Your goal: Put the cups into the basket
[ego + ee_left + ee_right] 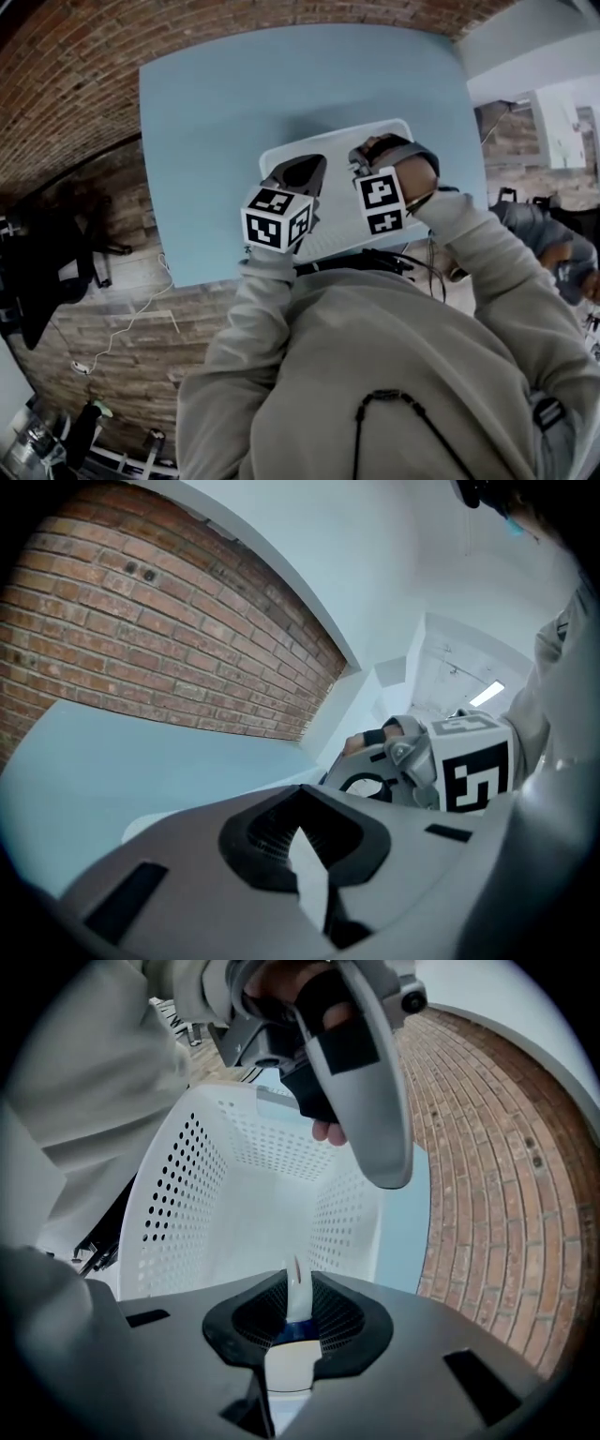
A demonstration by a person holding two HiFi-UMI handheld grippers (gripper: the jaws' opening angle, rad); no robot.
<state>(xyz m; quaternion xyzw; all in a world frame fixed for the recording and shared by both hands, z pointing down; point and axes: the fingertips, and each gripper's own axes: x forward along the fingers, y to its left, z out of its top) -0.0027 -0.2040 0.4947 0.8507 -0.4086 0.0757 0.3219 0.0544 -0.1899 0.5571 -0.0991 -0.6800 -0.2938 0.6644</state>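
Note:
A white perforated basket [394,126] stands on the light blue table [216,103], and both grippers hang over it. In the right gripper view my right gripper [296,1309] points steeply down into the basket [178,1204]. It is shut on the thin wall of a white cup with a blue band [298,1296]. My left gripper [305,855] is shut on a thin white cup wall [311,881]; the rest of that cup is hidden. In the head view the left gripper [302,174] sits over the basket's left part and the right gripper [362,156] over its middle.
A brick wall [159,639] runs along the table's far side. The person's grey sleeves [487,253] cover the basket's near edge. The left gripper's body [370,1072] hangs over the basket's far end in the right gripper view. Cables lie on the floor [122,328] at the left.

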